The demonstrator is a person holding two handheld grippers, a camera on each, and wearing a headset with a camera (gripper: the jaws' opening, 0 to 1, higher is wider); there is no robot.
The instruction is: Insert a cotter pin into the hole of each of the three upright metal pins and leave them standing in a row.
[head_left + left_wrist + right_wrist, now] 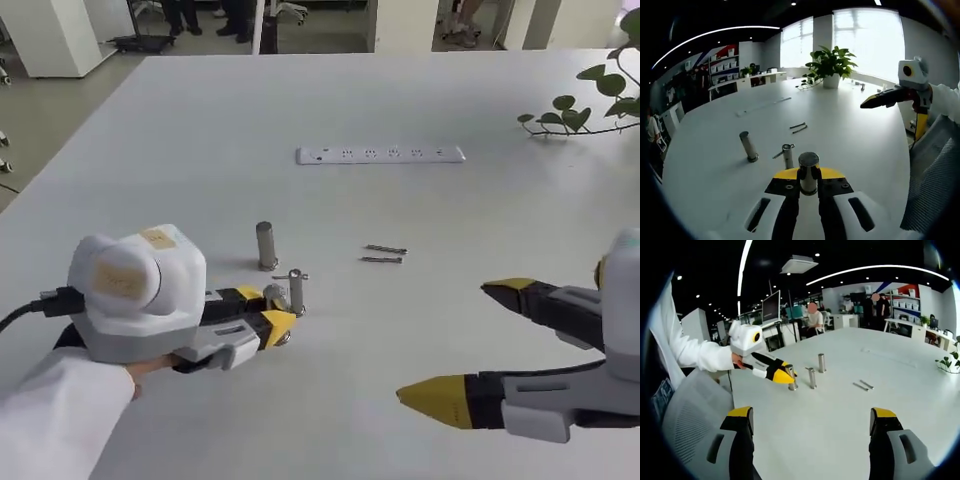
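Observation:
Three short metal pins stand left of centre on the white table [420, 330]. My left gripper [268, 308] is shut on the nearest pin [274, 295], which shows between its yellow-tipped jaws as the held pin [809, 170]. Just beyond it, the middle pin [296, 290] has a cotter pin [290, 276] through its top. The far pin [266, 245] stands bare. Two loose cotter pins [384, 254] lie to the right. My right gripper [450, 342] hovers open at the lower right, well away from the pins, with nothing between its fingers.
A white power strip [380, 155] lies further back at the table's middle. Plant stems [585, 110] reach in at the far right edge. In the right gripper view, people and desks stand beyond the table.

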